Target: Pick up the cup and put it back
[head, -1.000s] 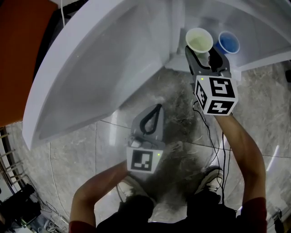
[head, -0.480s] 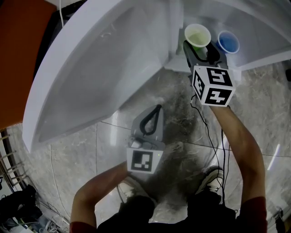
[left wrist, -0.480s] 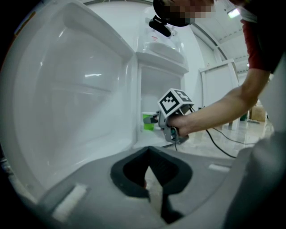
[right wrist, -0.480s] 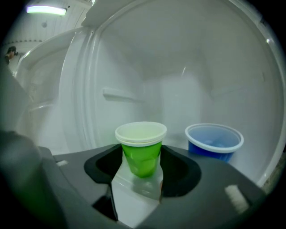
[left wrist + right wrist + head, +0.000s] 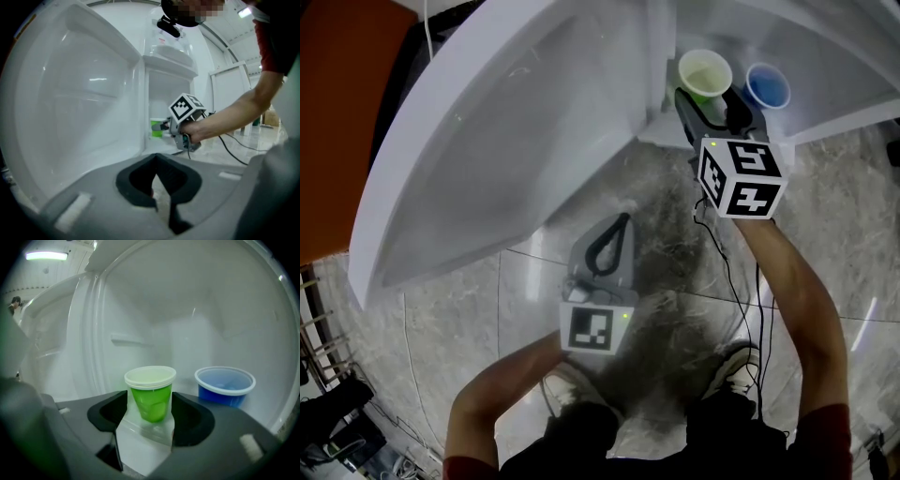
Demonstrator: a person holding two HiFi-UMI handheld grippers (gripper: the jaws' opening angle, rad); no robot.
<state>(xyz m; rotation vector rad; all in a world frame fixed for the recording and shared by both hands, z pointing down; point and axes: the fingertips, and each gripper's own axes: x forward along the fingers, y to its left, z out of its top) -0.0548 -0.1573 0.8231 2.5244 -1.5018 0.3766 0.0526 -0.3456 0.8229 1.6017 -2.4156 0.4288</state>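
Right gripper view is showing the green cup [image 5: 151,397] standing upright on the floor of the white compartment [image 5: 201,310], between the jaws, with the blue tub [image 5: 225,385] sitting just beside it at its 3 o'clock. The right gripper [image 5: 709,101] is standing with its jaws wide apart. They have just been opening, and the pads are flanking the cup's body without pressing on it, a thin gap showing on each side. From the head view the cup is lying at the gripper's 12 o'clock, just inside the opening.

Judging by this, the grasp is being lined up. To do it well, the person should be keeping the cup centred so both pads meet its wall together. The pads should be closing on the body below the lip rather than on the flared rim. The squeeze should be gentle, since a thin cup is likely flexing under pressure. The 3 o'clock jaw needs watching, as it is passing close to the blue tub and could be nudging it. The lift should be going straight up before any pulling back towards 6 o'clock.

The left gripper [image 5: 628,218] is hanging low over the floor at 7 o'clock of the right one, jaws together and holding nothing, beside the open door [image 5: 487,150].
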